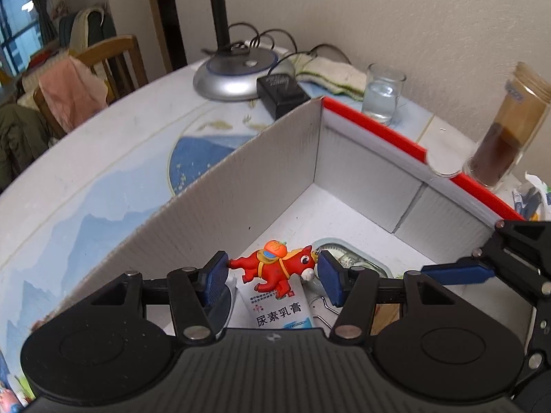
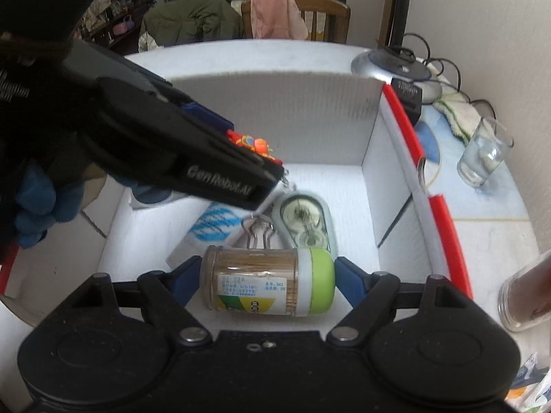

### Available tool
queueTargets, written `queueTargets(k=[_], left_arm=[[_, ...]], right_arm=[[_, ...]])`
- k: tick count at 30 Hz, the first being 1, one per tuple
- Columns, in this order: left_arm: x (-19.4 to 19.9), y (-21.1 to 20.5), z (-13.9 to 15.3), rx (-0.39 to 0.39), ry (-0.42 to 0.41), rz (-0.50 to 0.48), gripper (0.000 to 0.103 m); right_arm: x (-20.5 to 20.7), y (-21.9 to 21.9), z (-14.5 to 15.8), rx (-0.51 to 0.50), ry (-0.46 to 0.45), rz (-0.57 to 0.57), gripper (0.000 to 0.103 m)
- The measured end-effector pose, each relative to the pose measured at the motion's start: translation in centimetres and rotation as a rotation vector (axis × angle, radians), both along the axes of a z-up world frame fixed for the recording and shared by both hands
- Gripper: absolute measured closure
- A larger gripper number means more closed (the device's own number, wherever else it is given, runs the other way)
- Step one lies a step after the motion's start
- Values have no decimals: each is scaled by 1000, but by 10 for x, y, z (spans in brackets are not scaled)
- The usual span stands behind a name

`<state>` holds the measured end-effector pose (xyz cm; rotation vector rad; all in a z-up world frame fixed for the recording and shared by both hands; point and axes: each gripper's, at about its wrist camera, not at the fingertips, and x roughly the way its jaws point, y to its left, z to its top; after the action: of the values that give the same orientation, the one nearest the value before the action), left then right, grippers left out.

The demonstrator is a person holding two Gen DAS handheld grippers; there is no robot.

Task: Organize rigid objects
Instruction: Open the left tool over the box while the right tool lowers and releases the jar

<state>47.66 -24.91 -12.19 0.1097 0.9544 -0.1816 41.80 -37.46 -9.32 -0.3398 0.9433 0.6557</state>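
Observation:
My left gripper [image 1: 272,272] is shut on a small red toy horse [image 1: 275,270] with an orange on its back, pads on its tail and nose. It hangs inside a white cardboard box [image 1: 241,199] with a red rim. In the right wrist view the left gripper [image 2: 256,151] reaches in from the left with the toy horse [image 2: 258,144]. My right gripper [image 2: 267,282] is shut on a toothpick jar [image 2: 261,284] with a green lid, held sideways over the box [image 2: 275,117]. One blue finger [image 1: 454,273] of the right gripper shows at the right.
On the box floor lie a white cream tube [image 1: 279,309], a correction tape dispenser [image 2: 306,220] and a binder clip [image 2: 258,234]. Behind the box stand a glass of water [image 1: 382,93], a tall jar [image 1: 506,137], a lamp base [image 1: 237,72] and a black adapter [image 1: 282,93].

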Motion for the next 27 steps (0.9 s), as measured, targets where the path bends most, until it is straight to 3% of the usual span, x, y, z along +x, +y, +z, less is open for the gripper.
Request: queueTargets(k=[13, 27], left_arm=[[4, -2, -17, -6, 86, 18, 46], [-16, 1, -1, -25, 60, 17, 45]], right_arm=[[1, -3, -5, 0, 22, -14, 22], [-7, -9, 8, 40, -12, -38, 22]])
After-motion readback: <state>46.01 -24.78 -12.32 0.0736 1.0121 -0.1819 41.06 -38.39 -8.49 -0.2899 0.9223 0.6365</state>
